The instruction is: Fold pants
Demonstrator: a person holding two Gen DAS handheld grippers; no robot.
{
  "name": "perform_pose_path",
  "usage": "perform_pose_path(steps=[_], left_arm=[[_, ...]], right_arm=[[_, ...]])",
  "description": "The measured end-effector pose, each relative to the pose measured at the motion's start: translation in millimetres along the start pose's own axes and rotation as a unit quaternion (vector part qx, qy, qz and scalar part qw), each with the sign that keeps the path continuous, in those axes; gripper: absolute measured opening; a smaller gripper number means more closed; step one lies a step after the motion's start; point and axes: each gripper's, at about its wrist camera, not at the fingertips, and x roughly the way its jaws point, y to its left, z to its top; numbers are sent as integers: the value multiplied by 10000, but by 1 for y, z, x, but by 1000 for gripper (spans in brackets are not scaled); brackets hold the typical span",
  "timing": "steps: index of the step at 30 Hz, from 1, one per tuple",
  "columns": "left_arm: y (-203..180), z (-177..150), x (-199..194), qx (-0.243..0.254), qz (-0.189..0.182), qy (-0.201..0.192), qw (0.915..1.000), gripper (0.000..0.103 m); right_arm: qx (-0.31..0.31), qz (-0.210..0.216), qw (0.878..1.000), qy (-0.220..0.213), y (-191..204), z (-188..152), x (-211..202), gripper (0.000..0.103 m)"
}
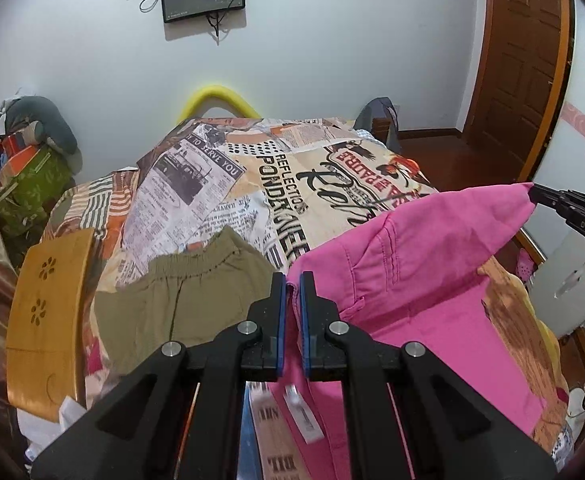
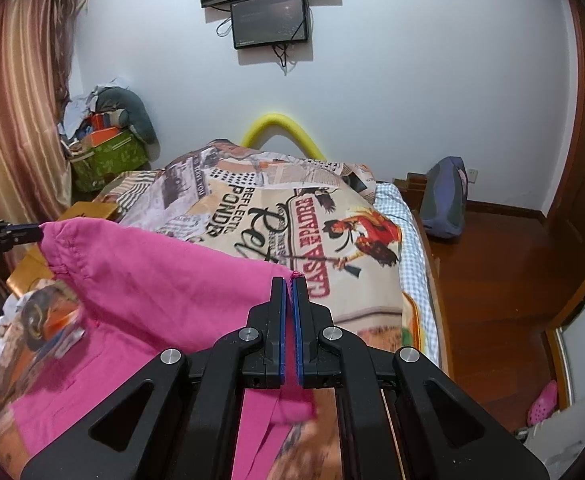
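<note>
Bright pink pants (image 1: pixel 424 288) hang stretched between my two grippers above the bed. My left gripper (image 1: pixel 292 280) is shut on one corner of the pink cloth. My right gripper (image 2: pixel 291 282) is shut on the other corner of the pink pants (image 2: pixel 164 288). In the left wrist view the right gripper (image 1: pixel 532 194) shows at the far right, pinching the raised corner. In the right wrist view the left gripper (image 2: pixel 38 232) shows at the far left edge. The rest of the pants drapes down toward me, blurred at the bottom.
Olive green shorts (image 1: pixel 196 292) lie on the bed's newspaper-print cover (image 1: pixel 276 184). A wooden chair back (image 1: pixel 48 312) stands at the bed's left. A pile of bags (image 1: pixel 32 176) sits by the wall. Wooden floor (image 2: pixel 492 280) and a door lie right of the bed.
</note>
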Motion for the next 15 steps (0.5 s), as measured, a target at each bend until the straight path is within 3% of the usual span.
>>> perform_pose_path(steps=[15], left_arm=[[-24,-96,-50,145,-26,171,9997,5]], right_arm=[[188,219,9989,357,26,-85,-52,3]])
